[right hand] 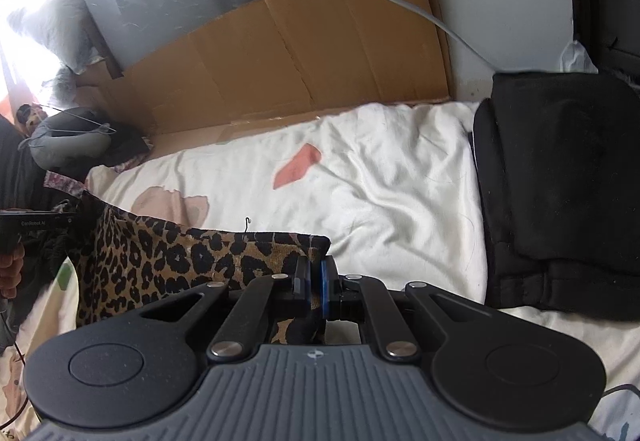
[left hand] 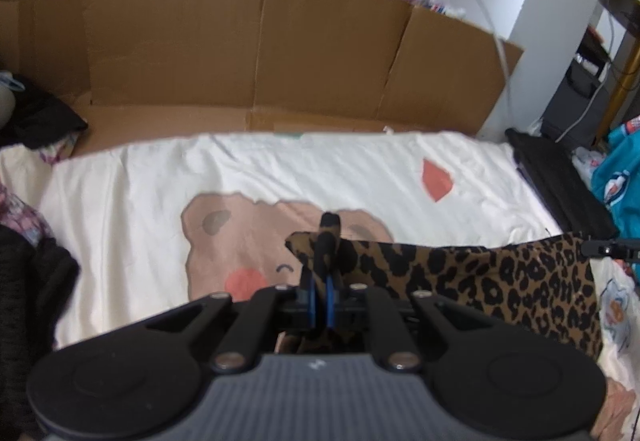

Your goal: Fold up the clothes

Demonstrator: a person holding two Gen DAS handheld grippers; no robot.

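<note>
Sideways between both grippers stretches the leopard-print garment (left hand: 500, 281)

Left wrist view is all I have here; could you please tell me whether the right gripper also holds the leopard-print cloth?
Observer: Yes, the right gripper has its jaws shut on a corner of the leopard-print cloth.
Operator: Thank you; what lies to its right?
Observer: A folded black garment rests on the white bedsheet.
Operator: Is the cloth touching it?
Observer: No, bare sheet separates them.
</note>
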